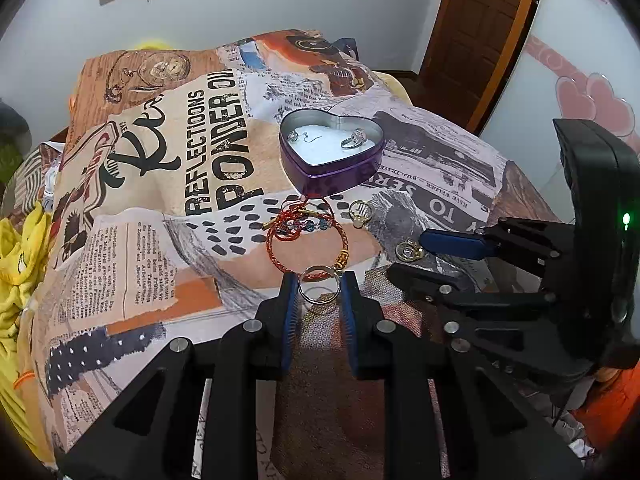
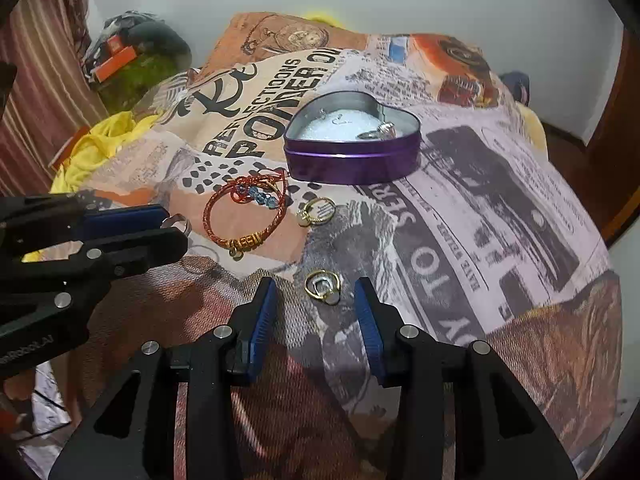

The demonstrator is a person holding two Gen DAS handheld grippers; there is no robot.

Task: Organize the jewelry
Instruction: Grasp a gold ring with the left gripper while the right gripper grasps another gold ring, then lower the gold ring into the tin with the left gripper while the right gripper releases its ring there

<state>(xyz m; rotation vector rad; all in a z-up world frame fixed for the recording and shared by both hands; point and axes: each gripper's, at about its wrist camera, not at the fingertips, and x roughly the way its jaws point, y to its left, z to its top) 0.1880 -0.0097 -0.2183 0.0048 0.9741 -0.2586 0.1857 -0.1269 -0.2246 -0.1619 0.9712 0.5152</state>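
A purple heart-shaped tin (image 1: pixel 332 168) (image 2: pixel 352 160) stands open on the printed cloth, with a silver ring (image 1: pixel 353 139) and small earrings inside. My left gripper (image 1: pixel 320 284) is shut on a silver ring (image 1: pixel 320 283); it also shows in the right wrist view (image 2: pixel 176 224). A red cord bracelet (image 1: pixel 308 236) (image 2: pixel 244 212) lies just beyond it. A gold ring (image 1: pixel 360 211) (image 2: pixel 316 210) lies near the tin. My right gripper (image 2: pixel 316 304) is open around another gold ring (image 2: pixel 322 286) (image 1: pixel 409 250) on the cloth.
The patterned cloth (image 1: pixel 180 184) covers a raised surface that falls away at its edges. Yellow fabric (image 1: pixel 20 256) lies at the left. A wooden door (image 1: pixel 480 32) stands at the back right. A bag with clutter (image 2: pixel 132 52) sits at the far left.
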